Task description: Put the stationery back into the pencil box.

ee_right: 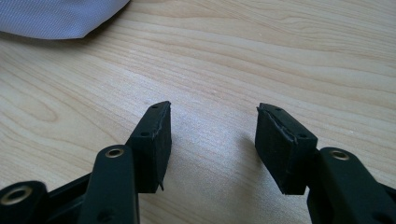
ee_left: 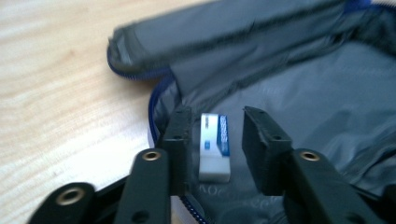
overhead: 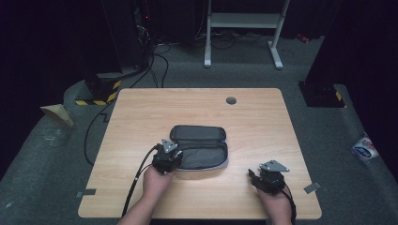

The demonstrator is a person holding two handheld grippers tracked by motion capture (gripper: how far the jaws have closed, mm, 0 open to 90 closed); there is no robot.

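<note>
A dark grey pencil case [overhead: 199,145] lies unzipped in the middle of the wooden table [overhead: 141,112], its lid folded back. My left gripper [overhead: 172,152] reaches into the case's left end. In the left gripper view a white eraser with a blue sleeve [ee_left: 215,144] rests on the grey lining [ee_left: 303,93] between the jaws of my left gripper [ee_left: 217,123]; the jaws stand apart and do not press on it. My right gripper [overhead: 260,174] sits near the table's front right, and in its own view my right gripper [ee_right: 212,116] is open over bare wood, with the case's corner [ee_right: 56,18] at the top left.
A round cable hole [overhead: 231,100] sits near the table's far edge. Small tape pieces [overhead: 86,192] mark the front corners. Behind the table stand a white frame [overhead: 244,21] and floor cables [overhead: 159,61].
</note>
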